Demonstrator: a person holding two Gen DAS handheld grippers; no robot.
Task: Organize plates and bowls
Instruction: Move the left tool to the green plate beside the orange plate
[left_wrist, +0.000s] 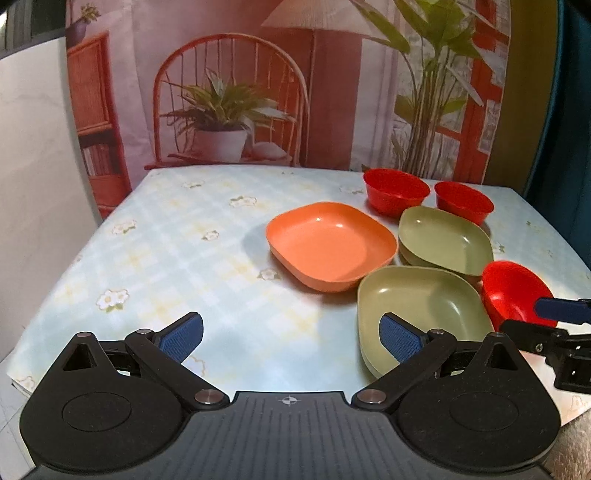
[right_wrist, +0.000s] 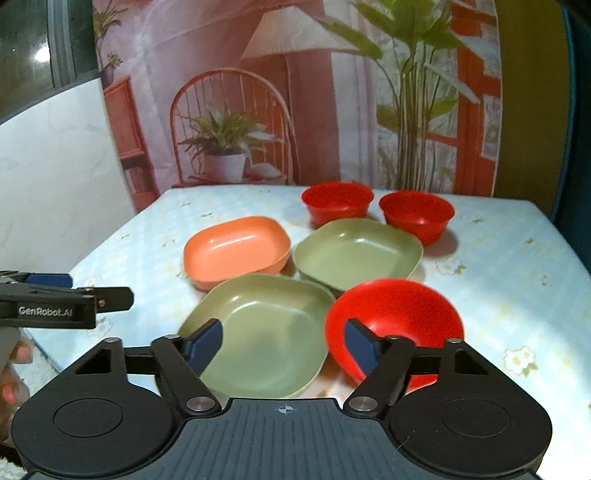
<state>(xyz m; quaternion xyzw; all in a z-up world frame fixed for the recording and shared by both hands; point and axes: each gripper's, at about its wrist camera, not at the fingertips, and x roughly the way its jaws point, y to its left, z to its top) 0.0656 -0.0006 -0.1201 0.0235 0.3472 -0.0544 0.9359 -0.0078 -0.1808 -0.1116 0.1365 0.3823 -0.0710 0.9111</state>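
An orange square plate (left_wrist: 328, 245) (right_wrist: 236, 249) sits mid-table. Two green square plates lie to its right, a near one (left_wrist: 417, 310) (right_wrist: 266, 332) and a far one (left_wrist: 445, 240) (right_wrist: 358, 251). Two red bowls stand at the back (left_wrist: 395, 192) (left_wrist: 463, 201) (right_wrist: 336, 203) (right_wrist: 417, 216). A third red bowl (left_wrist: 513, 291) (right_wrist: 402, 314) is near the front right. My left gripper (left_wrist: 291, 338) is open and empty, left of the near green plate. My right gripper (right_wrist: 284, 345) is open over the near green plate and the near red bowl.
The table (left_wrist: 166, 258) has a pale floral cloth. A printed backdrop (left_wrist: 258, 92) hangs behind the far edge. A white wall (left_wrist: 33, 184) stands to the left. The right gripper shows at the right of the left wrist view (left_wrist: 546, 325).
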